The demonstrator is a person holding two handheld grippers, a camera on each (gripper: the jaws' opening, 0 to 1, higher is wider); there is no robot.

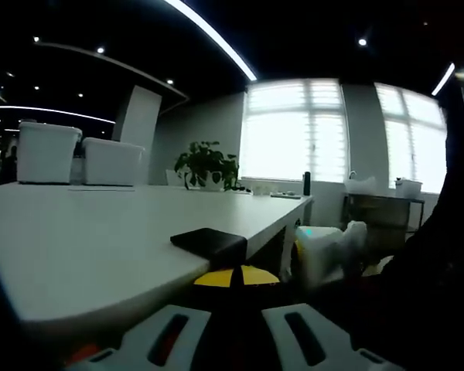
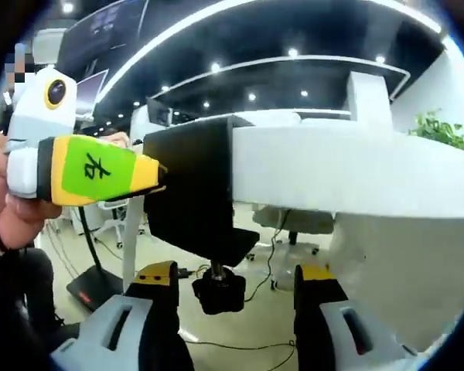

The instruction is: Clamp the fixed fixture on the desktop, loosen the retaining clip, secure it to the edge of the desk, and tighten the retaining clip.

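The black clamp fixture (image 2: pixel 193 193) sits over the edge of the white desk (image 2: pixel 348 174), and its top plate (image 1: pixel 209 241) lies flat on the desktop (image 1: pixel 77 247). Its black screw knob (image 2: pixel 219 290) hangs below the desk. My left gripper (image 1: pixel 236 277) has its yellow tips close together at the fixture's side. It enters the right gripper view from the left, where the left gripper (image 2: pixel 158 179) is pinched on the fixture. My right gripper (image 2: pixel 236 278) is open, with one jaw on each side of the knob and not touching it.
Two white boxes (image 1: pixel 46 152) (image 1: pixel 112 161), a potted plant (image 1: pixel 207 165) and a dark bottle (image 1: pixel 307 183) stand at the desk's far end. A person's hand (image 2: pixel 15 209) holds the left gripper. Cables and a chair base (image 2: pixel 286 232) lie on the floor under the desk.
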